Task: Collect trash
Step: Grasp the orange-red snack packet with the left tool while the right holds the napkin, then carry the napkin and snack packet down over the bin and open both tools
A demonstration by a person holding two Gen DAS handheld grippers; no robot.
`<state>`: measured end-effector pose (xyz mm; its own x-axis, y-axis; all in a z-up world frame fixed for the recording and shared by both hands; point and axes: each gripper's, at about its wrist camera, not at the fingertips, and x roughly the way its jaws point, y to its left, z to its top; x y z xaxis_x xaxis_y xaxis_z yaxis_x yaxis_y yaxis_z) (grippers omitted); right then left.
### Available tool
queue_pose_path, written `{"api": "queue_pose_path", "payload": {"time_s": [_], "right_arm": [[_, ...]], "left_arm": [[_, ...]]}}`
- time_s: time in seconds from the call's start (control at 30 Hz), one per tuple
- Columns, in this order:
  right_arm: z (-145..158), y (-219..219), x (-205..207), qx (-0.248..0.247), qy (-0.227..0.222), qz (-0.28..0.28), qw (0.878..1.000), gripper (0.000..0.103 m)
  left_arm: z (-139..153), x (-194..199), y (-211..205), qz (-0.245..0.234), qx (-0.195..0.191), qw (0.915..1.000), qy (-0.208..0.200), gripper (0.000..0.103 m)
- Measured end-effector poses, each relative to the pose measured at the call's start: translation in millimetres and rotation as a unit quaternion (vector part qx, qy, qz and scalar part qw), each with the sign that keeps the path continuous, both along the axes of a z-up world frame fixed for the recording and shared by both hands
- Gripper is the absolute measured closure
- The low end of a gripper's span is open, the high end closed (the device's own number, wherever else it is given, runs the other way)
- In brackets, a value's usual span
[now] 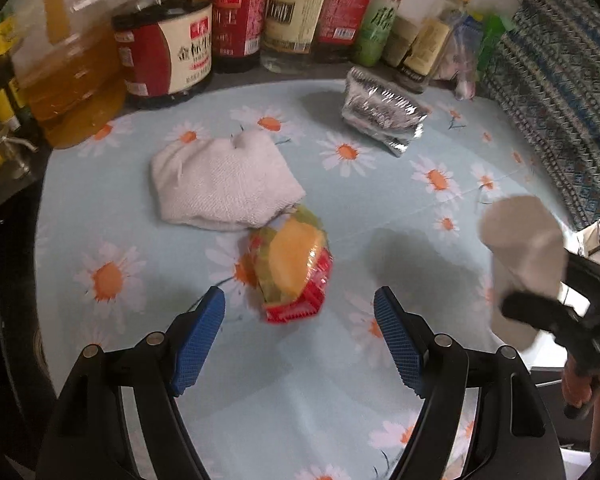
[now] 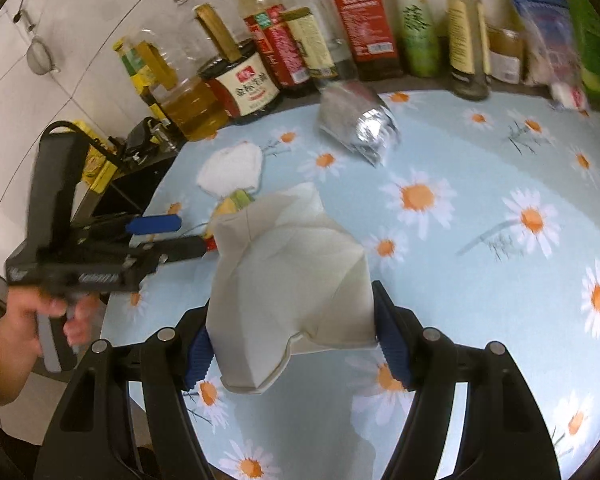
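The right hand-held gripper (image 2: pixel 294 330) is clamped on a crumpled paper bag (image 2: pixel 288 280) to receive trash, while the left hand-held gripper (image 1: pixel 300 322), jaws apart, hovers over the snack wrapper (image 1: pixel 292 264) mid-counter (image 1: pixel 420 216).

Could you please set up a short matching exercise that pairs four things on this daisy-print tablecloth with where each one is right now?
Things:
1. crumpled off-white paper bag
2. red and yellow plastic snack wrapper
3. folded white cloth
4. crinkled silver foil packet

Places:
A. nearest the row of bottles
B. gripped in the right tongs
C. just ahead of the open left tongs
D. touching the wrapper's far edge

Pairs: 1-B, 2-C, 3-D, 4-A
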<state>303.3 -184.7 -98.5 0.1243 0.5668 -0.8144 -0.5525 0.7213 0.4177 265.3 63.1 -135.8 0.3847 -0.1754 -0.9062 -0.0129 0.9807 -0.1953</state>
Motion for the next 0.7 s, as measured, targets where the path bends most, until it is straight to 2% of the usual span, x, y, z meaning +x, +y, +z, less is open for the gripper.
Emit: {"api": "queue_pose_path", "payload": {"time_s": [0.27,0.4,0.53,0.7], "right_arm": [[-3,-17,-10,-0.001,0.011,-0.029,1.0,0.034],[-3,-21,-15,-0.004,0.014,-0.04,0.999,0.034],[-3,-22,-19,-0.005,0.015,-0.045,0.999,0.034],[-2,-24,-22,-0.004,0.015,-0.05,0.999,0.034]], "left_arm": [[-18,24,0,-0.01,0.024,0.9995,0.017,0.03],[-20,31,0,-0.018,0.028,0.9993,0.016,0.044],[-20,35,-4,-0.025,0.035,0.9989,0.015,0.049],[-20,36,-9,-0.035,0.038,0.9986,0.01,0.049]]}}
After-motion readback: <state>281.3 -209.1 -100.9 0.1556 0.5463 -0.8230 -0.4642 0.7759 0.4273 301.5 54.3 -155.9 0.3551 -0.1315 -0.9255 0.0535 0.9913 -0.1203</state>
